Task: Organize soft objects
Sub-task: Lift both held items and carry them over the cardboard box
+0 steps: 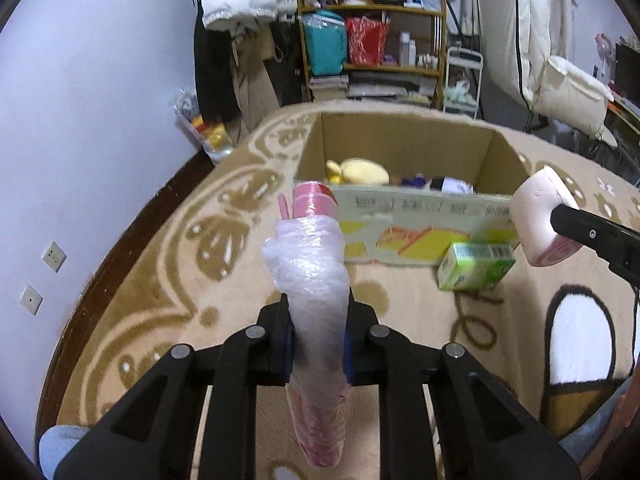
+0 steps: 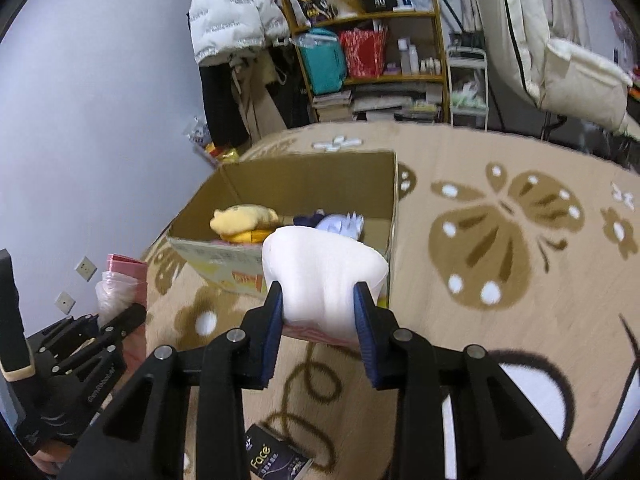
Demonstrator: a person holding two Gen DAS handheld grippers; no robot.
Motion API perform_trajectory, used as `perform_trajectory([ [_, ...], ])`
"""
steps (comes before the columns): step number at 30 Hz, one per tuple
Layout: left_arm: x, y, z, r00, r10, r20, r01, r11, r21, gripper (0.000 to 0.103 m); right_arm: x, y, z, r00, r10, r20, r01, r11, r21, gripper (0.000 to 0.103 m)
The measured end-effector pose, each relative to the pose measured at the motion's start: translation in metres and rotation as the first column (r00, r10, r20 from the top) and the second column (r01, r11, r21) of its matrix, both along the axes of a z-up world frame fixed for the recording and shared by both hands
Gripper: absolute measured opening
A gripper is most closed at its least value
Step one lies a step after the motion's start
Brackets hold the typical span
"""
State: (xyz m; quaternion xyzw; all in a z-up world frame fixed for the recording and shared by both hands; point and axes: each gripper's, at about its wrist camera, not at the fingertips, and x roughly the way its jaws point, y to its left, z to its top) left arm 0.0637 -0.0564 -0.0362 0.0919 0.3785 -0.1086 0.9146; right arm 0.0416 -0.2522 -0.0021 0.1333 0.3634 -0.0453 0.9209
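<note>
My left gripper (image 1: 319, 336) is shut on a long pink pack wrapped in clear plastic film (image 1: 312, 264), held above the rug. My right gripper (image 2: 320, 312) is shut on a soft white and pink tissue pack (image 2: 320, 272); the same tissue pack (image 1: 540, 216) shows at the right of the left wrist view. Ahead of both stands an open cardboard box (image 1: 432, 216) with a yellow plush toy (image 1: 362, 171) and other soft items inside. In the right wrist view the box (image 2: 288, 184) lies just beyond the tissue pack, with the plush (image 2: 244, 220) inside.
A green carton (image 1: 476, 266) lies on the beige patterned rug (image 1: 160, 280) in front of the box. A dark "Face" packet (image 2: 276, 458) lies on the rug below my right gripper. Shelves (image 1: 372, 40), hanging coats and a chair stand behind; a wall runs along the left.
</note>
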Motion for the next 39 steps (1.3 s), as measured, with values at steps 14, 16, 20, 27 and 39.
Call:
perform_trajectory([
  [14,0.016,-0.013,0.036,0.989,-0.033,0.144,0.032,0.999,0.008,0.017,0.027,0.008,0.036,0.999,0.004,0.054,0.005,0.986,-0.169,0.035],
  [16,0.02,-0.014,0.042,0.984,-0.044,0.175,0.045,0.999,-0.002,0.017,0.033,0.006,0.039,0.998,0.004,0.063,0.006,0.985,-0.17,0.035],
  [20,0.033,-0.02,0.053,0.976,-0.055,0.208,0.056,0.998,0.003,0.017,0.048,0.0,0.045,0.997,-0.004,0.08,0.017,0.986,-0.169,0.036],
  [27,0.061,-0.038,0.059,0.97,-0.067,0.233,0.059,0.997,0.044,0.017,0.074,-0.012,0.046,0.996,-0.012,0.092,0.029,0.981,-0.19,0.036],
  [39,0.1,-0.074,0.049,0.971,-0.126,0.204,0.115,0.991,0.065,0.017,0.099,-0.02,0.016,0.998,0.026,0.063,-0.015,0.987,-0.161,0.037],
])
